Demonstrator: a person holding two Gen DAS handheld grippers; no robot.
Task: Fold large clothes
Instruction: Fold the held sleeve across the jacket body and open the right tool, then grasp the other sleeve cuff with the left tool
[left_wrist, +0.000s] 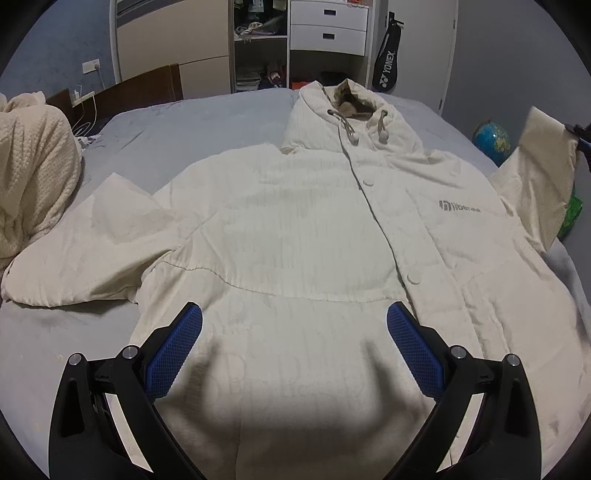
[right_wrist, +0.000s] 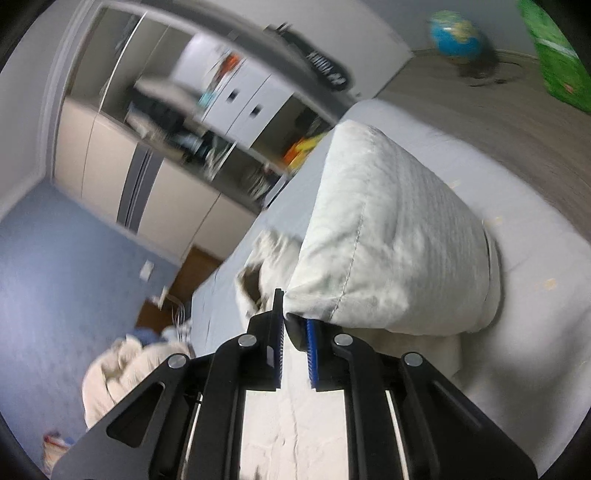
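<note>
The cream padded hooded jacket (left_wrist: 314, 229) lay spread face-up on the grey bed (left_wrist: 221, 110), barely folded. My right gripper (right_wrist: 293, 325) pinched one sleeve cuff (right_wrist: 388, 240), lifted; my left gripper (left_wrist: 293, 332) hovered wide open, empty.

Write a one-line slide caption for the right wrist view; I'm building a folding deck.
Right tool shut on the cream jacket's sleeve, lifted above the grey bed.

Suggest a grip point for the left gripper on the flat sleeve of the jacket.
Probably the cuff end of the flat sleeve, approached from its open outer side: the end lies free on the bed, away from the body. The left gripper is open above the hem; the right gripper already pinches the other sleeve.
</note>
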